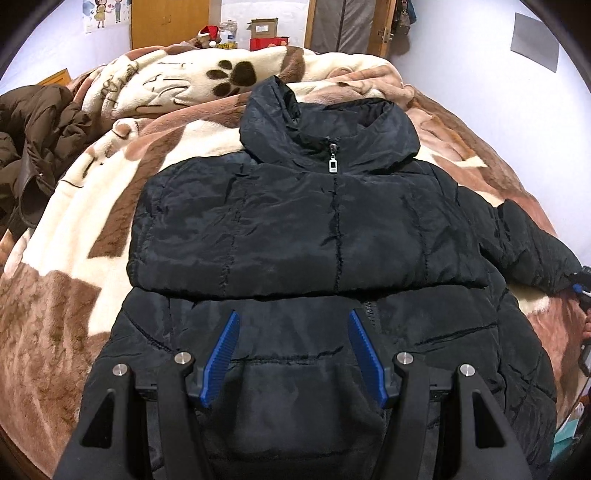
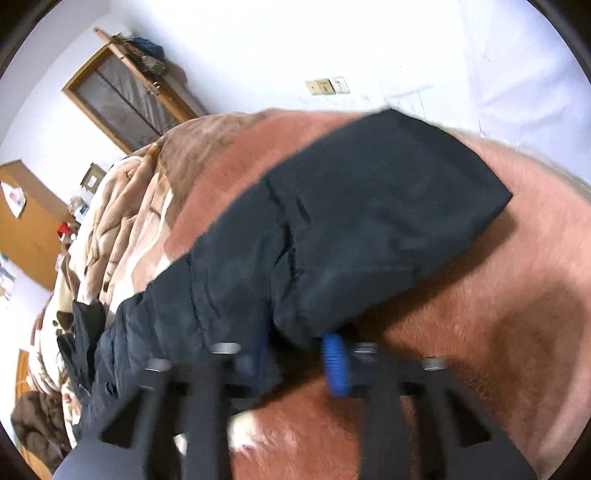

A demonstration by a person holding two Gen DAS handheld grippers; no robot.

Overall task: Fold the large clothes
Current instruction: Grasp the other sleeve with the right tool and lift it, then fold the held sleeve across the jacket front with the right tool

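Observation:
A black puffer jacket (image 1: 295, 229) lies front up on the bed, zipped, with its collar at the far end. Its left sleeve is folded across the chest. Its right sleeve (image 1: 535, 243) stretches out to the right. My left gripper (image 1: 293, 321) is open and empty just above the jacket's hem. In the blurred right wrist view, my right gripper (image 2: 299, 343) is closed on the black sleeve (image 2: 351, 221) near its cuff, which bulges up in front of the camera. One blue finger (image 2: 334, 365) shows; the other is hidden by fabric.
A plush brown and cream blanket (image 1: 74, 258) with paw prints covers the bed. A brown coat (image 1: 33, 147) is heaped at the left edge. Boxes and clutter (image 1: 258, 35) stand beyond the bed's far end. White walls and wooden doors lie beyond.

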